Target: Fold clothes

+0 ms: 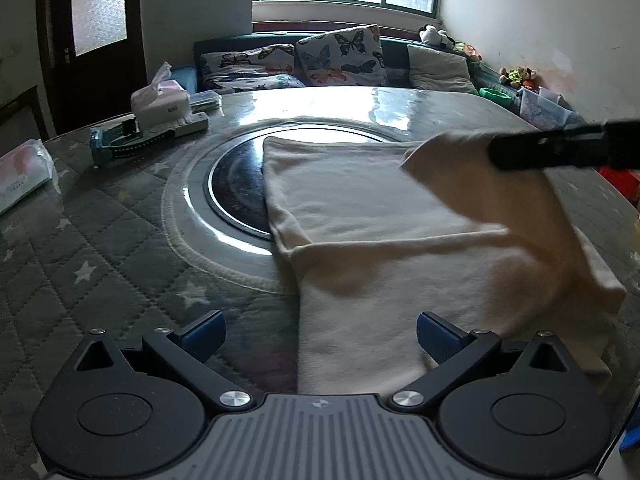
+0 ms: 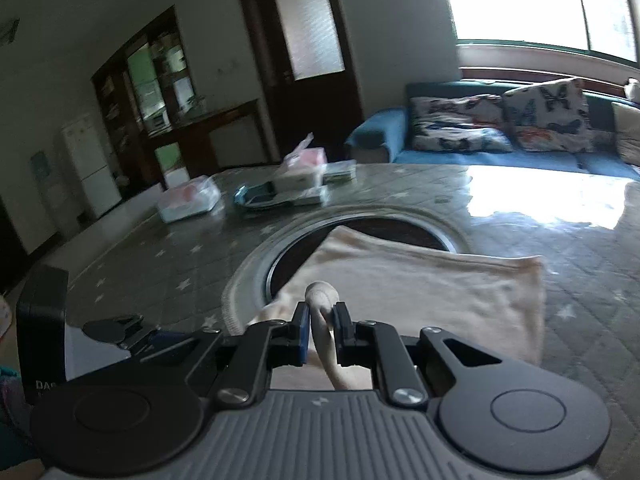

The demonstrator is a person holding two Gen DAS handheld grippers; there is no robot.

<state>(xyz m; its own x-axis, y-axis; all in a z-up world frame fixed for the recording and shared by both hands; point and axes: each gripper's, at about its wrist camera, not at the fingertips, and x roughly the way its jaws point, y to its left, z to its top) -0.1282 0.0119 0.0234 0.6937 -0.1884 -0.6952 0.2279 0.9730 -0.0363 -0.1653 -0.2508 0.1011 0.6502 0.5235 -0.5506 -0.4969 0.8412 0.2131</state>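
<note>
A cream garment [image 1: 372, 216] lies partly folded on the round table, over the dark centre disc [image 1: 236, 184]. My left gripper [image 1: 320, 338] is open and empty, low over the garment's near edge. My right gripper [image 2: 323, 320] is shut on a fold of the cream garment [image 2: 420, 292] and holds it lifted above the table. In the left wrist view the right gripper [image 1: 496, 152] shows as a black bar at the right, with a flap of the garment hanging from it.
A tissue box [image 1: 160, 102], a remote [image 1: 188, 126], a dark green tray [image 1: 120, 144] and a plastic packet [image 1: 22, 176] sit at the table's left. The quilted star cloth [image 1: 100, 248] covers the table. A sofa with butterfly cushions [image 1: 340, 58] stands behind.
</note>
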